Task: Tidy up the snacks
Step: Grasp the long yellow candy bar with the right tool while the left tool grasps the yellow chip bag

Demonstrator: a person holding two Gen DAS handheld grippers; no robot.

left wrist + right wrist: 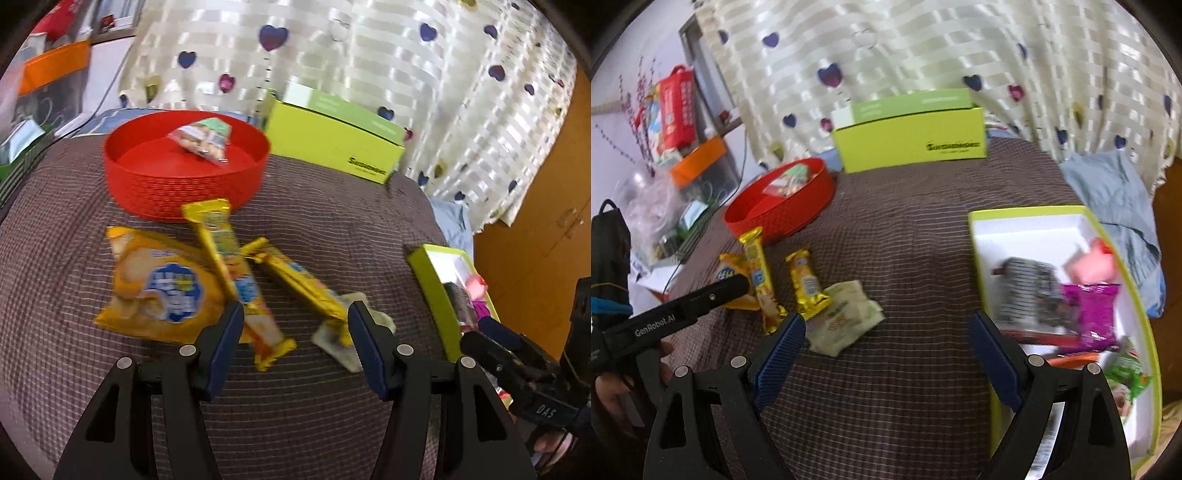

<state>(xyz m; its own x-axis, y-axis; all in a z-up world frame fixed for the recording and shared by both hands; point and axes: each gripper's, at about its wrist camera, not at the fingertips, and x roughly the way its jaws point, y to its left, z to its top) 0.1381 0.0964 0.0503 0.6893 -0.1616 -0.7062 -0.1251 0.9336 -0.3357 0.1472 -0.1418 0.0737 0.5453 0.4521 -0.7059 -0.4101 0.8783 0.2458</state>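
A red round basket (184, 181) holds one clear snack bag (201, 138) at the back left; it also shows in the right wrist view (783, 218). In front of it lie an orange-yellow cracker bag (159, 288), two yellow bars (236, 280) (306, 284) and a pale green packet (351, 336) (846, 317). My left gripper (295, 325) is open and empty, hovering just before the bars. My right gripper (886, 332) is open and empty over bare cloth. A green-rimmed white tray box (982, 251) at the right holds several snack packs, among them a purple one (1097, 314).
A lime-green closed box (908, 140) stands at the table's back edge before a heart-patterned curtain. Cluttered shelves and an orange box (698, 158) lie to the left. Blue cloth (1115, 192) hangs off the table's right side. A wooden cabinet (546, 221) stands to the right.
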